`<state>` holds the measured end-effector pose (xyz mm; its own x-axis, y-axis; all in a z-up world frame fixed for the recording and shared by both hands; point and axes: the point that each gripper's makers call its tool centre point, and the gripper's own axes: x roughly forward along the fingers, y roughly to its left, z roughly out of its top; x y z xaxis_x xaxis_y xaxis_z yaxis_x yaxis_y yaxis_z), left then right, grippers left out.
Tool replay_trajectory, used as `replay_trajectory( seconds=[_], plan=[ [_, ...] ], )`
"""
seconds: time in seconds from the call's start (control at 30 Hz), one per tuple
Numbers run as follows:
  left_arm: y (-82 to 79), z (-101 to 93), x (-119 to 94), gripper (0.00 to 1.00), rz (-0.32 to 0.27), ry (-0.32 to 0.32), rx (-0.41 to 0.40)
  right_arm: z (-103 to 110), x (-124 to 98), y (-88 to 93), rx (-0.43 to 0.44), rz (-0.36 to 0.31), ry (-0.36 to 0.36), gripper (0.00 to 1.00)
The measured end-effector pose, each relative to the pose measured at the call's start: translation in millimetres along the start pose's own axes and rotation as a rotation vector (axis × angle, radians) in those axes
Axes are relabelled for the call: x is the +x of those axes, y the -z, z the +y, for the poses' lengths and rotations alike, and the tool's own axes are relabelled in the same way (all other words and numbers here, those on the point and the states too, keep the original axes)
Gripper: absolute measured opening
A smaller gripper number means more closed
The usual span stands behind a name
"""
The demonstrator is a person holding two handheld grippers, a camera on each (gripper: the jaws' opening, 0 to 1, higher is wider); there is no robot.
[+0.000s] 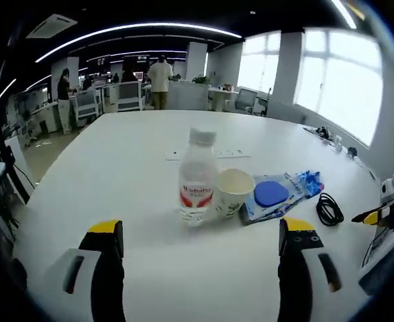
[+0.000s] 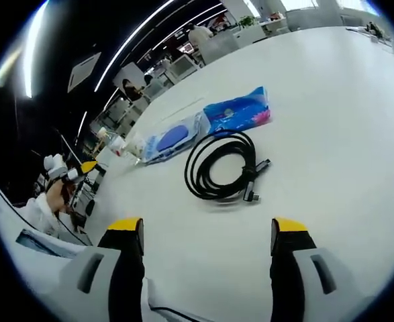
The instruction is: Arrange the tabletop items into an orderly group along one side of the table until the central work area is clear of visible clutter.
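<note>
My left gripper [image 1: 200,245] and right gripper [image 2: 207,235] both gape wide, fingers holding nothing, set to choose. Ahead of the right fingers: coiled black cable [image 2: 218,165], then blue packets [image 2: 237,111]. Left view adds bottle [image 1: 198,180] touching paper cup [image 1: 233,192], clustered mid-surface [image 1: 116,168], ungrouped I judge.

- Bench [image 1: 129,161]: smooth, matt white.
- Bottle [image 1: 198,178]: clear, glossy plastic.
- Cup [image 1: 233,193]: matt paper.
- Packet [image 2: 237,112]: shiny blue plastic film.
- Cable [image 2: 222,165]: black, slightly glossy.
</note>
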<state>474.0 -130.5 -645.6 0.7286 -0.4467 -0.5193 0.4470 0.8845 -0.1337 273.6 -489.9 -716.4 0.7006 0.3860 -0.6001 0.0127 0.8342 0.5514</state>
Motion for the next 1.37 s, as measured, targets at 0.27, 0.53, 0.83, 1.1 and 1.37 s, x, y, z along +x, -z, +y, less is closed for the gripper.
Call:
replay_trajectory(
  seconds=[0.27, 0.53, 0.83, 1.1, 1.37],
  plan=[
    [28.4, -4.8, -22, 1.00, 0.023, 0.002, -0.019, 2, -5, 5.6, -0.006, 0.005, -0.001, 0.77],
    [48.6, -13.8, -35, 1.00, 0.043, 0.017, -0.021, -1, -6, 8.2, -0.013, 0.014, -0.003, 0.77],
    [55.3, -18.8, -43, 1.00, 0.038, 0.016, -0.051, 2, -3, 11.7, -0.027, 0.037, -0.015, 0.77],
    [57.7, -22.6, -48, 0.99, 0.041, 0.019, -0.057, 4, -3, 8.3, -0.034, 0.037, -0.024, 0.77],
    [62.3, -34.6, -56, 0.98, 0.042, 0.036, -0.042, 3, -5, 13.1, -0.038, 0.054, -0.035, 0.77]
  ],
)
